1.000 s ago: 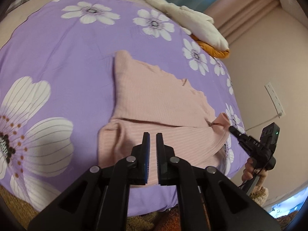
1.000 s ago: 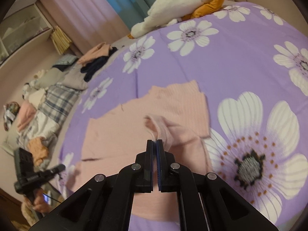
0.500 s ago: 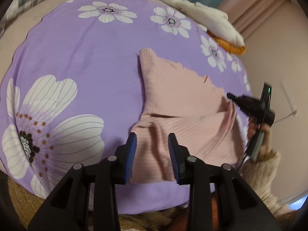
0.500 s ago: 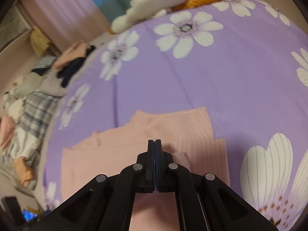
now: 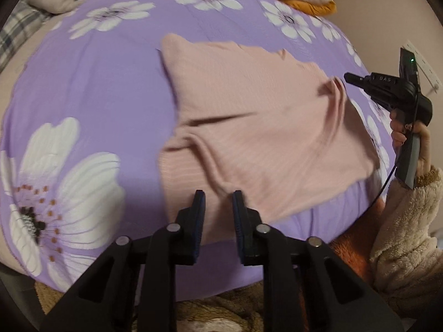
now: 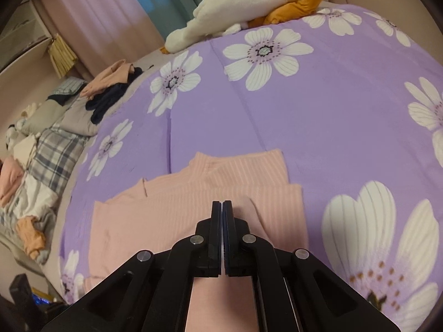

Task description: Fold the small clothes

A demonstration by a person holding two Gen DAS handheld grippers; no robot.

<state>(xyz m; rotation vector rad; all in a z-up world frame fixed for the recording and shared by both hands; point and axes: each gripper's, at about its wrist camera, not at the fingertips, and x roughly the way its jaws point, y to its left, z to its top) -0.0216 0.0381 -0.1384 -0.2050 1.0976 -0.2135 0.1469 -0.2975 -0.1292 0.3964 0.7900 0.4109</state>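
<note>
A pink ribbed garment (image 5: 249, 110) lies partly folded on the purple flowered bedspread (image 5: 97, 83). My left gripper (image 5: 218, 197) hovers at its near edge with the jaws closing. The end of a raised crease sits between the tips, and the pads do not press on it. At the garment's right side my right gripper (image 5: 347, 76) is shut on a lifted corner of the cloth, which tents up to its tip. In the right wrist view the right gripper (image 6: 223, 202) shows its fingers together over the pink garment (image 6: 166, 207), with cloth bulging beside the tip.
A white and orange plush blanket (image 6: 249, 2) lies at the bed's far end. Loose clothes and a plaid cover (image 6: 52, 160) are heaped along the left. A hand in a fuzzy sleeve (image 5: 401, 221) holds the right gripper. A wall socket (image 5: 423, 63) sits behind it.
My left gripper went from shut to apart, then narrowed, and dropped nearer the garment's near crease. My right gripper stayed shut and carried its pink corner across the garment.
</note>
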